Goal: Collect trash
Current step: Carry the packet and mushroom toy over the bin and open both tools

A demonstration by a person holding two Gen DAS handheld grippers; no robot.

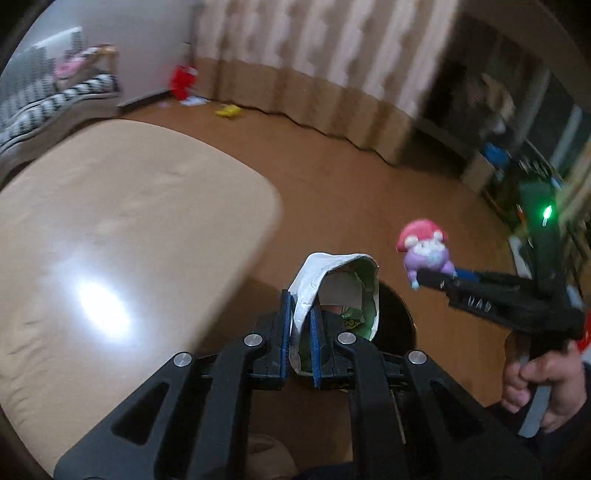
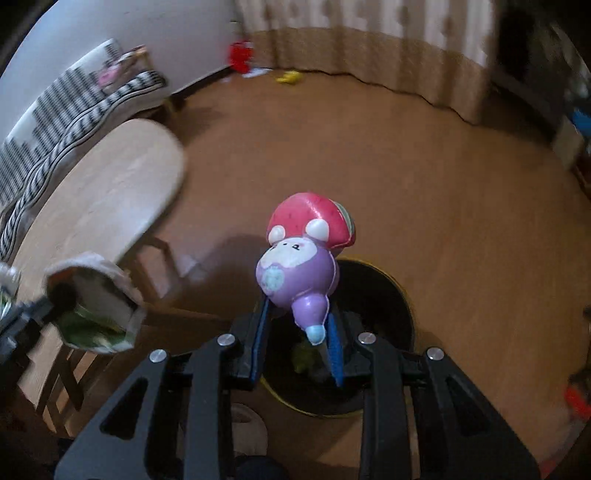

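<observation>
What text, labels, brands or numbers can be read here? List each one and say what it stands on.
None can be read for certain.
Right gripper: pale raised marks on its black body, blurred.
Crushed paper cup clamped in the left gripper: green and yellow print inside, too blurred to read.
Squishy toy in the right gripper: only a drawn face, no words.

We see a room w/ a brown wood-look floor (image 2: 461,229). Our landmark is a pale oval wooden table (image 1: 122,236), a bright light glare on its top. Behind the table, a striped black-and-white sofa (image 2: 85,110) sits vs. a plain white wall (image 2: 122,26). Beyond the table, beige-and-tan curtains (image 1: 314,62) hang to the floor. Far right of the table, dark shelving (image 1: 517,122), blurred.
</observation>
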